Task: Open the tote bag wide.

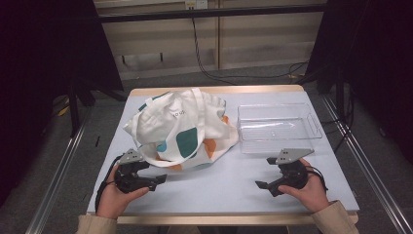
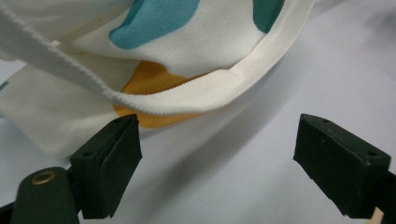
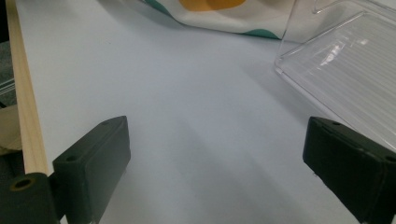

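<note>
A cream cloth tote bag [image 1: 180, 127] with teal and orange patches lies crumpled on the pale table [image 1: 224, 183], its straps draped over it. To its right stands a clear plastic bin [image 1: 278, 127], empty. My left gripper [image 1: 158, 180] rests at the front left, open, pointing right just below the bag's front edge. In the left gripper view the bag's hem and strap [image 2: 187, 95] lie just beyond the open jaws, untouched. My right gripper [image 1: 260, 185] is at the front right, open and empty, pointing left. The bin's corner [image 3: 345, 70] lies ahead of it, with the bag's edge [image 3: 219, 14] farther off.
The table has a wooden front edge [image 3: 25, 107] close to the right gripper. Bare tabletop stretches between the two grippers. Dark curtains and metal rails flank the table, and cables run across the floor behind.
</note>
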The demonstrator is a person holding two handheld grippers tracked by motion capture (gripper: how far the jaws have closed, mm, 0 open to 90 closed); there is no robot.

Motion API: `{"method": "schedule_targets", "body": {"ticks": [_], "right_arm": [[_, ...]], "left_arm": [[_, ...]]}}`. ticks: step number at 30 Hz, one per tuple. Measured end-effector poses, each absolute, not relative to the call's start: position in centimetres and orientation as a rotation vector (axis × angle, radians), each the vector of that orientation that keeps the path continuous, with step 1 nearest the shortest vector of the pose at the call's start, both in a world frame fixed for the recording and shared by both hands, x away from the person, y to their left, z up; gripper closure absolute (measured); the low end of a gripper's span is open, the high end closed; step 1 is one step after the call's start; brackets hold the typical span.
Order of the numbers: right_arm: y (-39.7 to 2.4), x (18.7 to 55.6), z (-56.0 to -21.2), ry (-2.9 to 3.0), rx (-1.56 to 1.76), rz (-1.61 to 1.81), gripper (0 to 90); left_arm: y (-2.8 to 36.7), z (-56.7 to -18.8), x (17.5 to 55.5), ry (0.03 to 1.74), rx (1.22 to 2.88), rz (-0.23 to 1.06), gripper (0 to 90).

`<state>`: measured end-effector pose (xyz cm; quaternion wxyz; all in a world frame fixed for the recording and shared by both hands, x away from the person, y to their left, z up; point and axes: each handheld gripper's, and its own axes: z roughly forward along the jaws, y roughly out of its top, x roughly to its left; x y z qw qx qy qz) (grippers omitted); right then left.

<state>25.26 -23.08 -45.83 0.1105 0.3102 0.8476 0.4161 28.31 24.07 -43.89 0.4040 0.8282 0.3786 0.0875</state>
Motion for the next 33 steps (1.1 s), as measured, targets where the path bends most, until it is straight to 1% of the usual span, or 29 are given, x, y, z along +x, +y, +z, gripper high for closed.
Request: {"method": "schedule_targets", "body": {"ticks": [10,16,23,25,33], "right_arm": [[-22.0,25.9,-45.4,2.498,0.903,1.233,7.3],[-21.3,26.2,-45.0,2.507,0.892,1.235,7.4],[-20.0,26.5,-44.6,2.536,0.856,1.230,7.7],[-19.7,26.5,-44.4,2.538,0.847,1.228,7.9],[-18.8,26.7,-43.8,2.551,0.831,1.221,8.1]], "left_arm": [[24.5,-43.5,28.2,0.982,2.100,0.235,15.2],[24.8,-42.4,28.4,0.997,2.071,0.262,16.8],[24.8,-41.3,29.3,1.005,2.086,0.278,18.2],[24.8,-41.0,29.5,1.014,2.080,0.288,20.5],[25.6,-39.9,29.8,1.072,2.059,0.319,21.7]]}}
